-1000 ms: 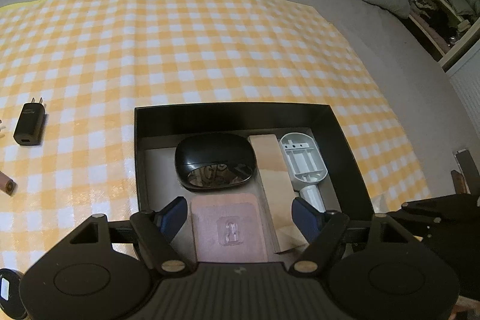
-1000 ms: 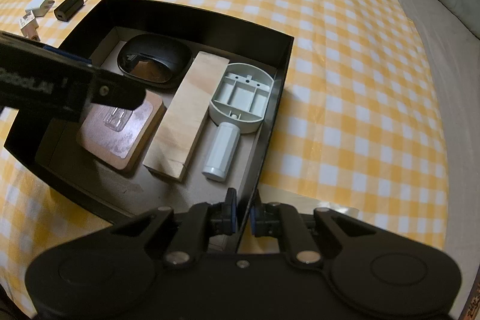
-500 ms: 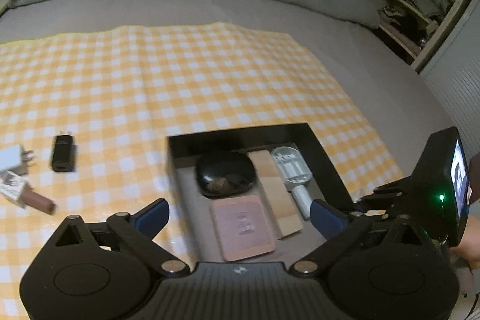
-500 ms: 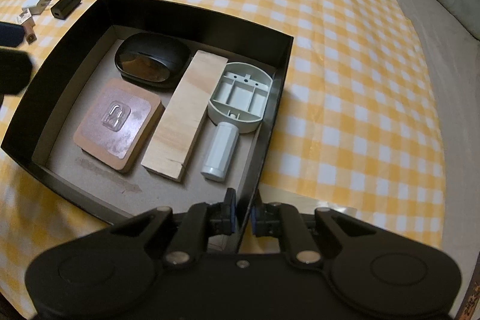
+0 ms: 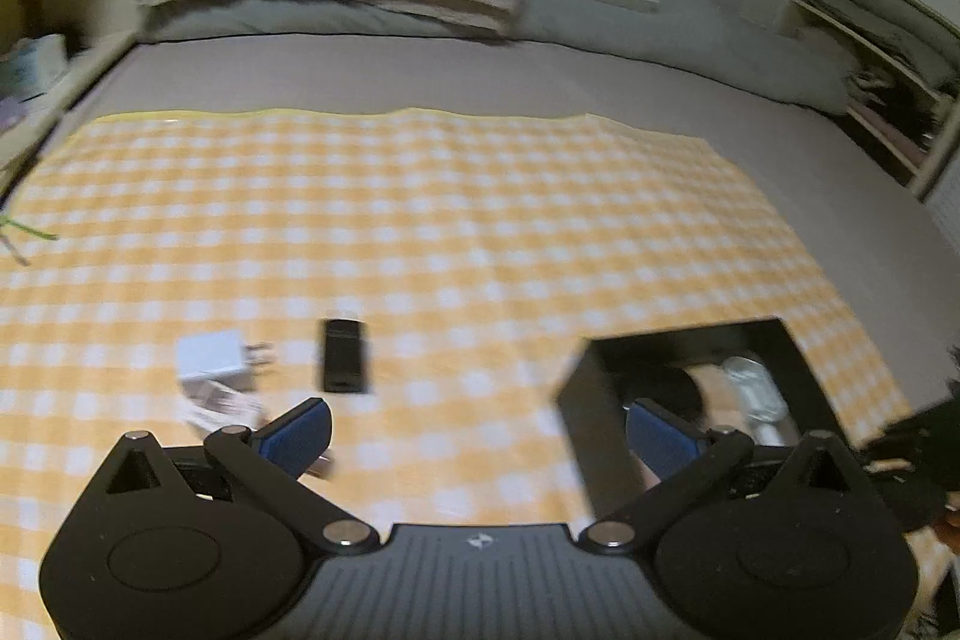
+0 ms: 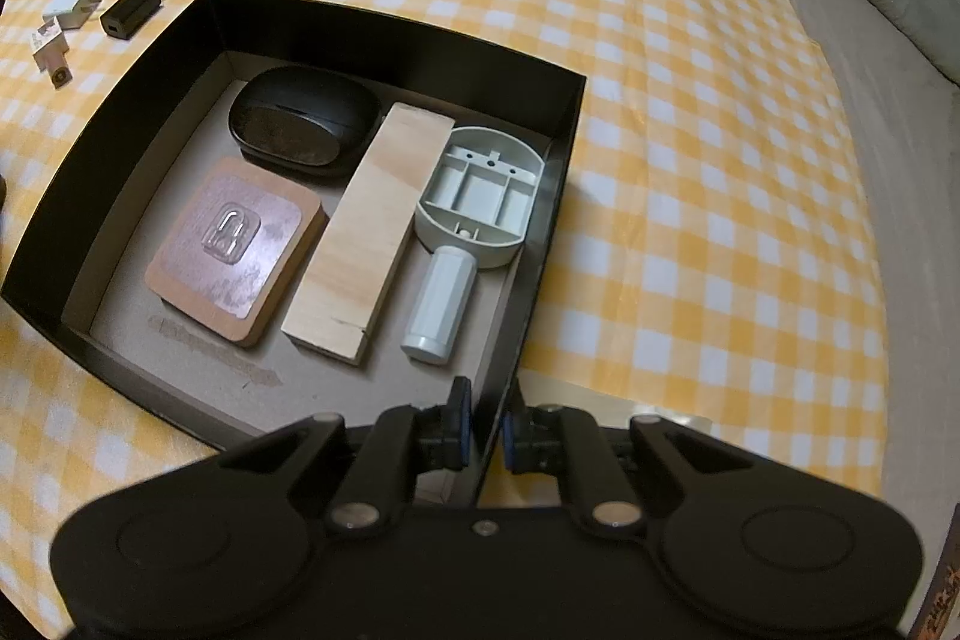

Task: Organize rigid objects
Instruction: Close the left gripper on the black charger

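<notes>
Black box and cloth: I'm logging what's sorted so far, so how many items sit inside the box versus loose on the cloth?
In the black box: 4 (black mouse, coaster, wooden block, grey handled part)
Loose on the checked cloth: 3 (white charger, black charger, small tube)
Total: 7

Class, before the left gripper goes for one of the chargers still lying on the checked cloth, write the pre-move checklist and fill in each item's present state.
1. Left gripper open and holding nothing: ok.
2. Right gripper shut on the wall of the black box, steadying it: ok.
3. Black charger lies apart from the white charger, with room for fingers: ok.
4. Free floor left in the box beside the coaster and wood block: ok, along the near edge.
5. Left wrist view sharp enough to aim: not ok, blurred.
6. The small item under the left fingertip is identifiable: cannot tell.
</notes>
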Action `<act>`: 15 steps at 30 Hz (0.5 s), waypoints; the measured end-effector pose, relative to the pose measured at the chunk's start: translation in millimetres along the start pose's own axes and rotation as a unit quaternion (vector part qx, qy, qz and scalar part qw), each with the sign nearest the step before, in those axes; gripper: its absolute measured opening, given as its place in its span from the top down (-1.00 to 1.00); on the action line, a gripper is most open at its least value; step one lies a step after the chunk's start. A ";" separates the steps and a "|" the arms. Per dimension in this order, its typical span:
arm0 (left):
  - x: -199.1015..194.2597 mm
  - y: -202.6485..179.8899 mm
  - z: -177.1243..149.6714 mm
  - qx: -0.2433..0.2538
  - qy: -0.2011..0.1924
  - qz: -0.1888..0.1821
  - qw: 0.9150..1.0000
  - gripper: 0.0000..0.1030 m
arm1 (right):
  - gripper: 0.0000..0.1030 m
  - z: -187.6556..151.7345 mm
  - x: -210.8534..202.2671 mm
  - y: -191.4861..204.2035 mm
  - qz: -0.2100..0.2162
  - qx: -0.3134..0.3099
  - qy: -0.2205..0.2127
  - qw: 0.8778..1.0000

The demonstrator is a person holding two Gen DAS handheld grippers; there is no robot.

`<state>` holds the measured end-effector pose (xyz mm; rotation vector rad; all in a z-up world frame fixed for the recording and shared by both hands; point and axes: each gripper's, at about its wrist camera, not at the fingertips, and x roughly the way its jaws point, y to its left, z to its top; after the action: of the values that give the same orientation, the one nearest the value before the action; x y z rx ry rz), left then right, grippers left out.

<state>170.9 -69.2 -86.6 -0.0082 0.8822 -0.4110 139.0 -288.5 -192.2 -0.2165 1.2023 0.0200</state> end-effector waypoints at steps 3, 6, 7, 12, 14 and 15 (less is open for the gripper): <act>5.1 18.5 3.5 -0.010 -0.007 0.024 1.000 -1.00 | 0.79 0.3 0.0 0.0 -0.003 0.001 0.000 1.000; 14.4 30.1 6.6 0.000 -0.010 0.047 0.999 -1.00 | 0.78 0.1 0.2 1.1 -0.005 -0.001 -0.001 1.000; 18.2 32.7 7.7 0.006 -0.011 0.054 0.998 -1.00 | 0.78 0.2 0.3 0.7 -0.005 0.000 0.000 1.000; 41.0 44.8 14.1 0.034 -0.022 0.068 0.997 -1.00 | 0.78 0.1 0.5 1.5 -0.006 -0.002 -0.001 1.000; 53.2 45.8 16.9 0.048 -0.016 0.076 0.996 -1.00 | 0.78 0.1 0.7 1.7 -0.007 -0.002 -0.002 1.000; 58.9 45.9 18.2 0.052 -0.013 0.080 0.995 -1.00 | 0.78 0.1 0.6 1.4 -0.006 -0.002 -0.002 1.000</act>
<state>233.5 -50.6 -127.0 0.1523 0.8280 -0.3065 139.1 -287.2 -193.0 -0.2277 1.1972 0.0115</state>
